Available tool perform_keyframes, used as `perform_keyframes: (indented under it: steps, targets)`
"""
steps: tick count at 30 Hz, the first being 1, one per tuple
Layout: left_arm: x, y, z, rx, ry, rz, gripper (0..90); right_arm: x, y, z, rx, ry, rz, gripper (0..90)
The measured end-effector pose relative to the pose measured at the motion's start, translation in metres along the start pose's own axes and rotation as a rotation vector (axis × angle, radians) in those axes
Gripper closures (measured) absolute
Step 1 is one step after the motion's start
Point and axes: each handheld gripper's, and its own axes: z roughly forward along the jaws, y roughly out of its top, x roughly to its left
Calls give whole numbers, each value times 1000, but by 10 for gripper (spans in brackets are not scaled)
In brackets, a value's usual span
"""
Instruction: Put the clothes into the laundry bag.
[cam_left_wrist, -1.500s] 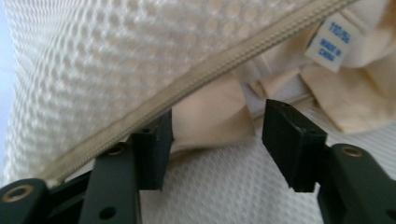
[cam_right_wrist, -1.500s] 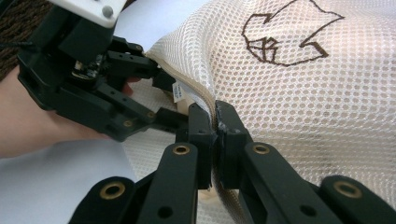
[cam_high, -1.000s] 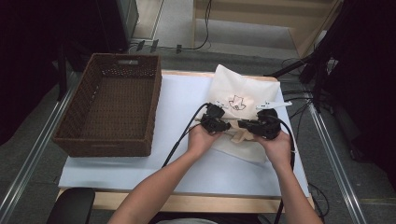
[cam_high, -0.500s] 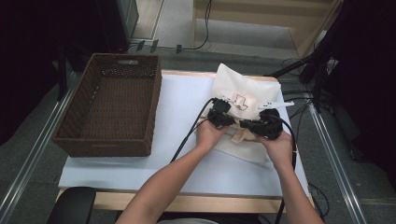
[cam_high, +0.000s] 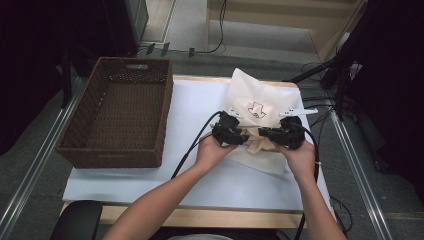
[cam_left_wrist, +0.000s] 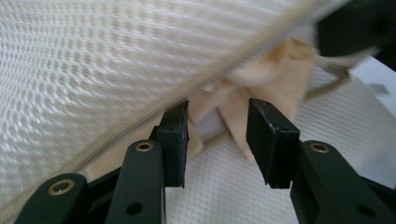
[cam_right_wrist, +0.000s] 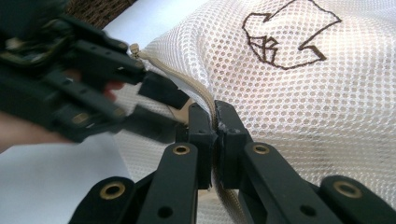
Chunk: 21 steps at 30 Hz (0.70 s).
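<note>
Two tools at white mesh zip laundry bag (cam_high: 260, 107) on counter (cam_high: 200, 107). Right tool (cam_right_wrist: 215, 122) clamped on zipper edge; left tool (cam_left_wrist: 217, 126) open w/ beige cloth (cam_left_wrist: 275, 70) just ahead, btwn jaws. Cloth partly inside; stuffing & zipping left.

The left hand-held gripper (cam_high: 231, 131) has moved farther along the left edge of the mesh bag (cam_high: 256, 102), then drawn back near its start. The bag's lifted upper layer has shifted, the printed figure (cam_high: 256, 109) sitting higher.
</note>
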Motion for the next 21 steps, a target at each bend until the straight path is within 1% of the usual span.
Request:
perform_keyframes:
  steps: [3, 6, 8, 11, 13, 14, 15, 16, 18, 19, 20, 21]
  targets:
    - [-12, -2, -3, -1, -32, 29, 571, 0, 0, 0, 0, -2, 4, 882]
    - [-24, -5, 5, 10, -45, 66, 550, 0, 1, 0, -1, -3, 1, 882]
    - [-28, -7, 13, 11, -58, 62, 550, 1, 1, 0, 0, -4, 3, 882]
    - [-33, -10, 28, 17, -66, 52, 551, 1, 1, -1, 1, -4, 4, 882]
    - [-36, -11, 37, 21, -56, 61, 552, 1, 1, -1, 1, -3, 5, 882]
    - [-37, -12, 41, 27, -42, 74, 554, 0, 1, -1, 0, -2, 6, 882]
    - [-39, -12, 46, 30, -20, 76, 556, 0, 1, -1, 0, -1, 8, 882]
    - [-39, -13, 50, 36, -18, 83, 573, 0, 1, 0, 0, -2, 7, 882]
    - [-39, -13, 55, 34, 11, 93, 646, 0, 1, 0, 1, -1, 7, 882]
    - [-38, -13, 56, 24, 17, 102, 717, 0, 1, 0, 1, -1, 8, 882]
    - [-38, -13, 57, 24, 31, 111, 785, 0, 1, 0, 1, -2, 8, 882]
    - [-36, -12, 58, 21, 30, 114, 849, 0, 1, 0, 0, -1, 9, 882]
